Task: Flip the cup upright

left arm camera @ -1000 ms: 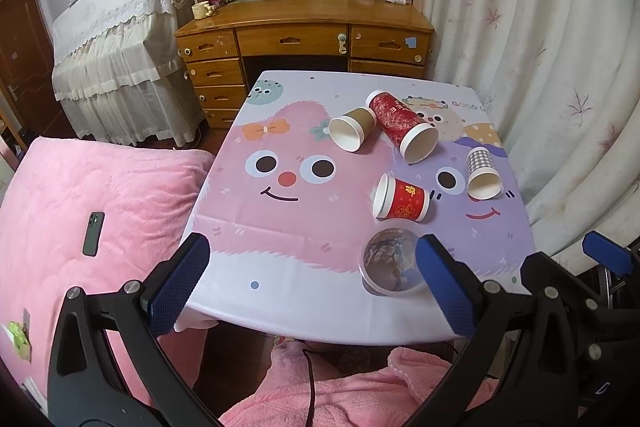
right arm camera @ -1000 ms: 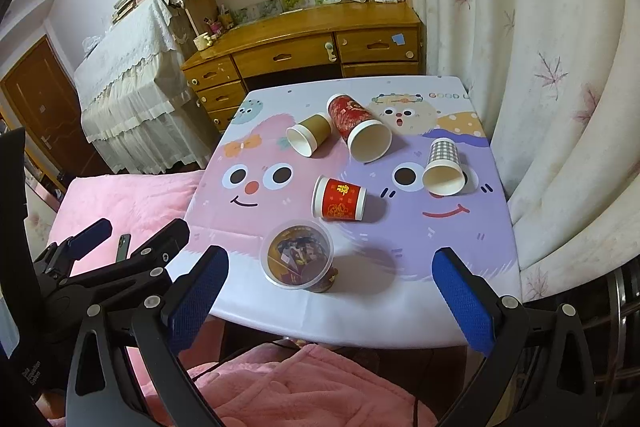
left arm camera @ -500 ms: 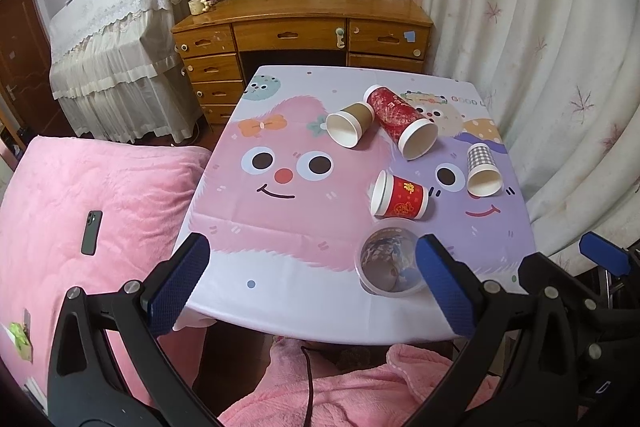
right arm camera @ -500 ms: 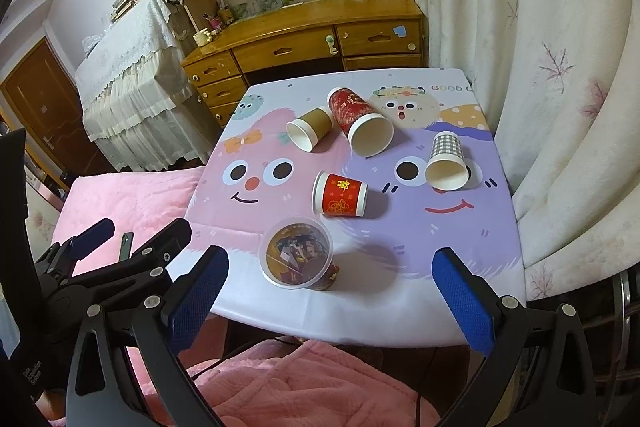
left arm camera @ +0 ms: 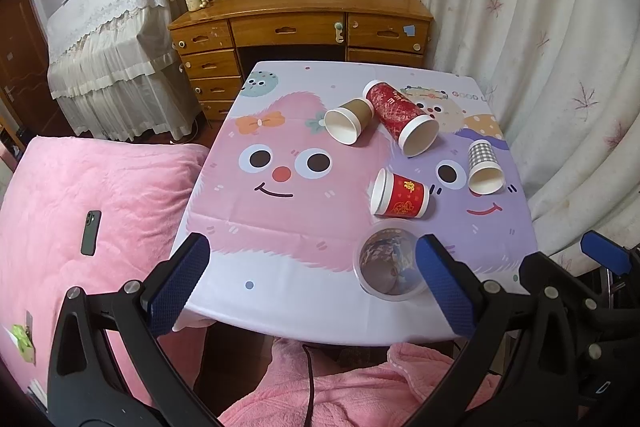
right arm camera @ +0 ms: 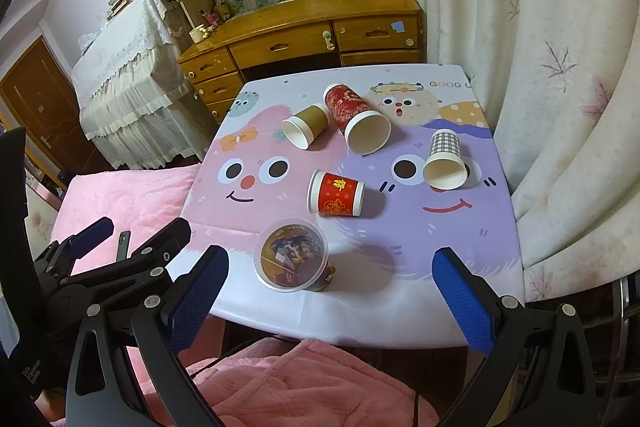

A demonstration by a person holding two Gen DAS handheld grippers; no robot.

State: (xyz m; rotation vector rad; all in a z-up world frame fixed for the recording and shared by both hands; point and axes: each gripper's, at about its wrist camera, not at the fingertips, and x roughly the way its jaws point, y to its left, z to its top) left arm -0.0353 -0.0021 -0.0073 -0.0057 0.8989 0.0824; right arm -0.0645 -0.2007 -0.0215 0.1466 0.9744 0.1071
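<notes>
Both my jaws gape empty above the table [right arm camera: 400, 291]; next I reach the small red cup [right arm camera: 337, 193] lying sideways.

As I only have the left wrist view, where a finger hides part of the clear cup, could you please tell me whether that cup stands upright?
Observer: Yes. The right wrist view shows the clear plastic cup with its whole rim in sight, mouth up, near the front edge of the table.
Operator: Thank you. Is the right gripper open? I see only one blue tip.
Observer: The right gripper is wide open and holds nothing.
Operator: And where does my left gripper sit, seen from outside?
Observer: The left gripper is open, left of the table, in front of the pink bedding.
</notes>
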